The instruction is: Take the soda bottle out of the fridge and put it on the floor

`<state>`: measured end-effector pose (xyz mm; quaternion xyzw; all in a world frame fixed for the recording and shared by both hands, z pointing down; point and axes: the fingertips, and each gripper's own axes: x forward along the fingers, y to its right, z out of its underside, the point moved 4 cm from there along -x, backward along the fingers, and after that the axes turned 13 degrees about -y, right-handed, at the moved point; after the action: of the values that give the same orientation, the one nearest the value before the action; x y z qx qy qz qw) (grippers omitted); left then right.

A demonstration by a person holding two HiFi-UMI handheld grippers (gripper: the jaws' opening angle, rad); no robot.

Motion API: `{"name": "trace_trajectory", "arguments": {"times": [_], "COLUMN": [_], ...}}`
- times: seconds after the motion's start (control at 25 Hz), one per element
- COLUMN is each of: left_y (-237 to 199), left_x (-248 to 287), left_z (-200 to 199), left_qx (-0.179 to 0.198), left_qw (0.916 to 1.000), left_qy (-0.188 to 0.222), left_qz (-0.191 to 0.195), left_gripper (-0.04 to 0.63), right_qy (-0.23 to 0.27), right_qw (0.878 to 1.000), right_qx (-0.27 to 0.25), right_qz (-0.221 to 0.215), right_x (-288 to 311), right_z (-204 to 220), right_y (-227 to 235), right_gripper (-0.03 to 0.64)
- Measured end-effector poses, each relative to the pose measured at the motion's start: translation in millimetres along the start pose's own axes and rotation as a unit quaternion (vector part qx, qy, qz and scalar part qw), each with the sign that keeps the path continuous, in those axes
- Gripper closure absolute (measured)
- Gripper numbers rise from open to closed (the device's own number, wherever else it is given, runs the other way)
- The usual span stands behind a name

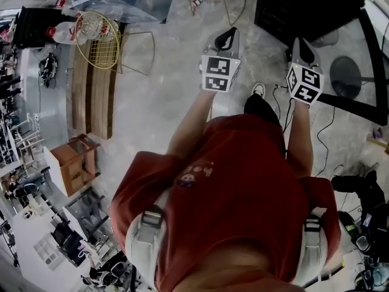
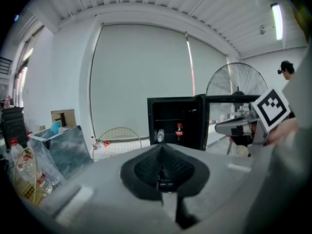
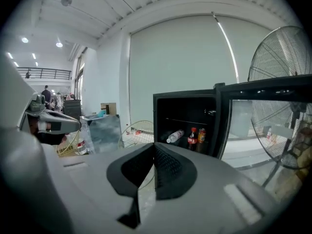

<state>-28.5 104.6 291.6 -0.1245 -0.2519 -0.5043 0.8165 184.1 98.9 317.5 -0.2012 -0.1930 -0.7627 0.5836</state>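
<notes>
The black fridge stands open some way ahead, its glass door swung out to the right. On its shelf a dark soda bottle with a red label stands upright. An orange can is to its right, and a clear water bottle lies to its left. The left gripper view shows the same fridge and soda bottle farther off. My left gripper and right gripper are both shut on nothing. In the head view they are held out side by side, left gripper, right gripper, short of the fridge.
A big standing fan is right of the fridge door, its round base on the grey floor. Wire baskets, a wooden bench and a clear box lie to the left. Cables trail on the floor at the right.
</notes>
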Motion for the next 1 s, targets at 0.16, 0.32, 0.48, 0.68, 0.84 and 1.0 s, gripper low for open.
{"name": "trace_trajectory", "arguments": {"times": [0.16, 0.32, 0.48, 0.68, 0.84, 1.0], "left_y": [4, 14, 12, -10, -41, -72], "left_x": [51, 96, 136, 161, 194, 222], "left_z": [-33, -75, -113, -112, -118, -127], "left_qx": [0.007, 0.016, 0.012, 0.016, 0.027, 0.047], "left_qw": [0.9999, 0.9997, 0.9994, 0.9988, 0.9972, 0.9935], "left_qy": [0.008, 0.016, 0.02, 0.022, 0.018, 0.019], "left_qz": [0.007, 0.013, 0.024, 0.041, 0.068, 0.102], "left_gripper": [0.597, 0.597, 0.597, 0.597, 0.597, 0.597], "right_qy": [0.002, 0.005, 0.004, -0.002, -0.009, -0.012], "right_qw": [1.0, 1.0, 1.0, 1.0, 0.998, 0.995], "right_qx": [0.011, 0.014, 0.011, 0.013, 0.029, 0.048], "right_qz": [0.006, 0.009, 0.009, 0.025, 0.051, 0.085], "right_x": [33, 57, 83, 109, 139, 163], "right_z": [-19, -46, -75, -76, -87, -102], "right_y": [41, 83, 109, 100, 94, 81], "right_gripper": [0.617, 0.617, 0.617, 0.617, 0.617, 0.617]}}
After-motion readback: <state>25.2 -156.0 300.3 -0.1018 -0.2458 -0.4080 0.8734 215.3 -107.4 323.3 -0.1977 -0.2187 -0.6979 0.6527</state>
